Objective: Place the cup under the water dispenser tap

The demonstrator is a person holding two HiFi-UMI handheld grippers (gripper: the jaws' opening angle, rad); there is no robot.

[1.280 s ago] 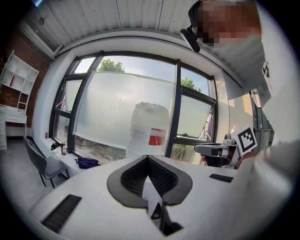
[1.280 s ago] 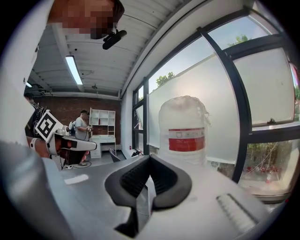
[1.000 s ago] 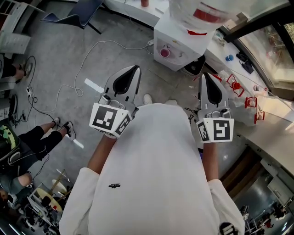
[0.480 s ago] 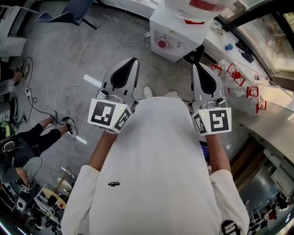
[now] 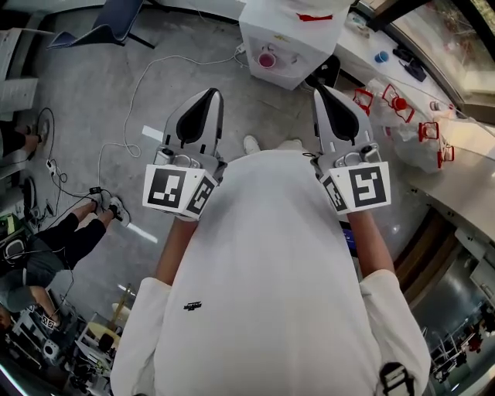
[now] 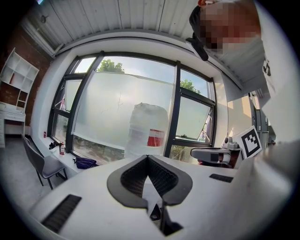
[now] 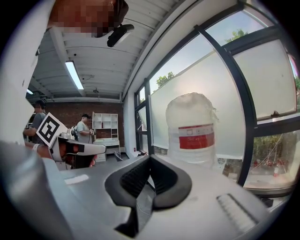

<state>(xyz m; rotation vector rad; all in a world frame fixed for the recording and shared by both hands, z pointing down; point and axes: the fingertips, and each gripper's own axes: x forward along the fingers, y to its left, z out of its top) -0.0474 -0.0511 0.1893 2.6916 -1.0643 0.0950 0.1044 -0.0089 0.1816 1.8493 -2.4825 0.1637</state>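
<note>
holds white left gripper and white right gripper side by side, jaws of both pressed together and empty, well short of pink cup sitting at front of white water dispenser.

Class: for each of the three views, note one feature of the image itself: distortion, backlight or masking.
Head view: wide lens bows the floor, and the water dispenser is cut by the top edge. Left gripper view: fisheye circle with black corners; the bright window backlights the bottle; mosaic patch upper right. Right gripper view: window frame curves; mosaic patch upper left.
</note>
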